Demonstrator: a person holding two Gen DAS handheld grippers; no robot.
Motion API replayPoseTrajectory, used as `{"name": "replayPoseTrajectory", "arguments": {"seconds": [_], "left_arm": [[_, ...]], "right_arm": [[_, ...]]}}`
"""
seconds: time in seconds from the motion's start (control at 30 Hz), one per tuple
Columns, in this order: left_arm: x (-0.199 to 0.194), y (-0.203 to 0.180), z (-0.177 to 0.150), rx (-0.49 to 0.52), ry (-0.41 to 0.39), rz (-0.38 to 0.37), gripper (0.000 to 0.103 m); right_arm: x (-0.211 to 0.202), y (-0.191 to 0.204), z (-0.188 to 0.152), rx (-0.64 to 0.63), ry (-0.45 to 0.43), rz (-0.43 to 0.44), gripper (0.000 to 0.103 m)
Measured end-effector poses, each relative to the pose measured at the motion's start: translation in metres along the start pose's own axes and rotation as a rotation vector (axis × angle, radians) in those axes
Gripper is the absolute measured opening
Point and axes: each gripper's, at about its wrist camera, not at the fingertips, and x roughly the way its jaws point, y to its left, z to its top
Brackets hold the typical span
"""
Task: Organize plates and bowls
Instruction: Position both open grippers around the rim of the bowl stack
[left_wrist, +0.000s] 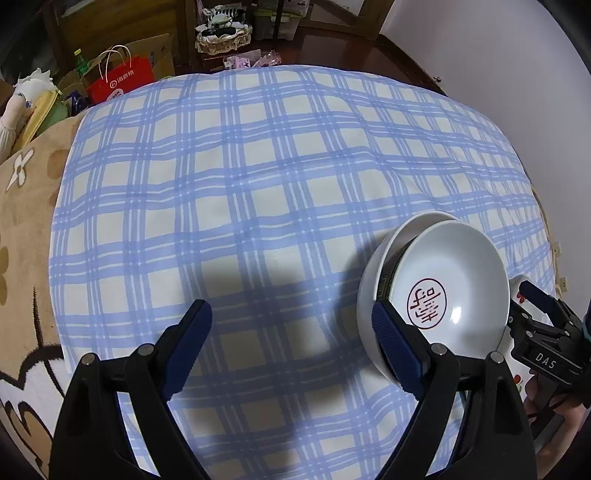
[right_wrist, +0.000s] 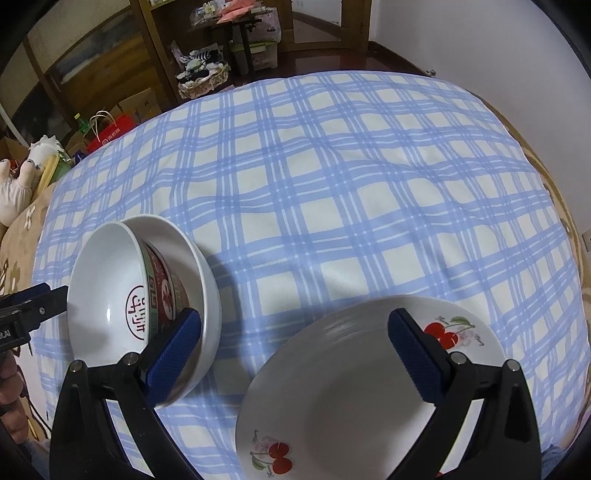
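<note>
Bowls (right_wrist: 110, 291) already nested, red-patterned one inside plain white one, on the checked cloth (right_wrist: 332, 184); cherry plate (right_wrist: 332, 387) lies just beside, unstacked; both grippers' jaws open, holding nothing.

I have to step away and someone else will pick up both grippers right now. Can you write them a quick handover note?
Left gripper: open, empty, its right finger just beside the bowl stack.
Right gripper: open, holding nothing, hovering over the cherry plate; its left finger is by the stack's rim.
Things: the patterned bowl sits tilted inside the plain white bowl on the checked cloth. The cherry plate lies flat on the cloth, apart from the stack.
Done: the two bowls are nested.
Left: probably straighten the tilted bowl and place the plate with the stack.
</note>
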Motion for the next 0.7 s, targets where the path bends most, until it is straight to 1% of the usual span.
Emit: {"name": "replayPoseTrajectory", "arguments": {"seconds": [0.27, 0.43, 0.7], "left_arm": [[0.0006, -0.0019, 0.0014, 0.008, 0.006, -0.01, 0.087], [-0.0004, -0.0034, 0.0008, 0.026, -0.006, 0.006, 0.087], [0.0001, -0.0061, 0.0028, 0.035, -0.007, 0.004, 0.087]], "right_arm": [[-0.0011, -0.0004, 0.0006, 0.0, -0.002, -0.008, 0.103], [-0.0026, -0.0012, 0.0008, 0.001, -0.006, -0.006, 0.103], [-0.0017, -0.0021, 0.0003, 0.009, -0.001, -0.007, 0.103]]}}
